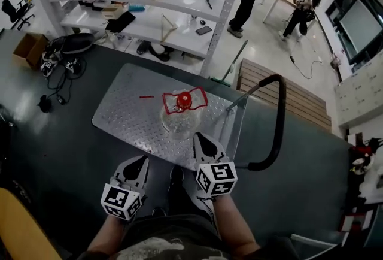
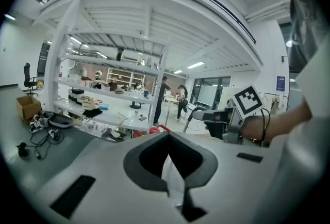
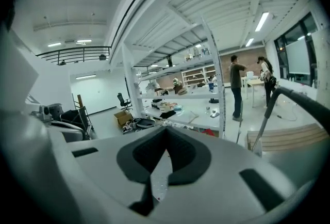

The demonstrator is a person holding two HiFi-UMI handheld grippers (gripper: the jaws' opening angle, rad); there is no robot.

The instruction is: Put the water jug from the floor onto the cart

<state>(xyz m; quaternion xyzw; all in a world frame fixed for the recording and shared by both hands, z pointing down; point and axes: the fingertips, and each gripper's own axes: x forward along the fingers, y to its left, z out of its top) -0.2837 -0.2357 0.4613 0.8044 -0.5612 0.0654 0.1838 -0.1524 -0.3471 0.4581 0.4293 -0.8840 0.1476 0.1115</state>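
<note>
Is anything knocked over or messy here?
Nothing is knocked over: the water jug stands upright on the cart, with no spill showing. Only a small red strip lies loose on the cart beside the jug, and a tangle of cables sprawls on the floor near the shelves.

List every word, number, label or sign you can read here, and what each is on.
No text can be read.
Cubes on the left gripper and right gripper: black-and-white square patterns, no letters.
Blue wall sign: too small to read.
Boxes on the shelves: print too blurred.
Water jug: no label shows.
</note>
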